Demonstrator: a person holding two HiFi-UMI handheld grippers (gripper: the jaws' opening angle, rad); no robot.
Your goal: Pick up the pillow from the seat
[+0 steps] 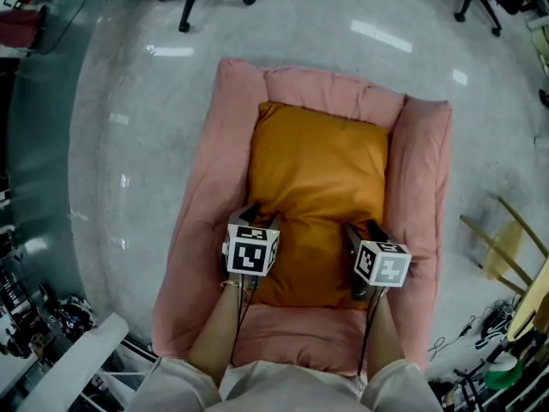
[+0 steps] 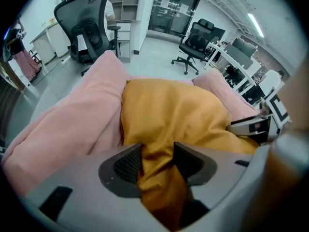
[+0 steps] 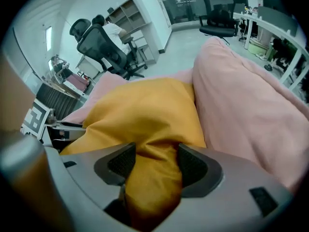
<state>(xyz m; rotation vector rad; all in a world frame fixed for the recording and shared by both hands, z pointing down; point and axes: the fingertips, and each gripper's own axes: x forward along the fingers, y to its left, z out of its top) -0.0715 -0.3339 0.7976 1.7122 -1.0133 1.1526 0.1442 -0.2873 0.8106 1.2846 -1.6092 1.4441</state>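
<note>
Straddling orange pillow (image 1: 317,170) folds, your left hand-held gripper (image 2: 157,161), right hand-held gripper (image 3: 155,161), jaws spread wide, pink seat (image 1: 422,170) beneath.

Black office chair (image 2: 84,23), grey floor (image 1: 146,161)

Bright overhead light, glare on the floor (image 1: 171,51), fisheye-warped dark corners.

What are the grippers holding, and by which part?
Nothing clamped yet: left gripper and right gripper stand open astride fabric at the near end of the pillow.
</note>
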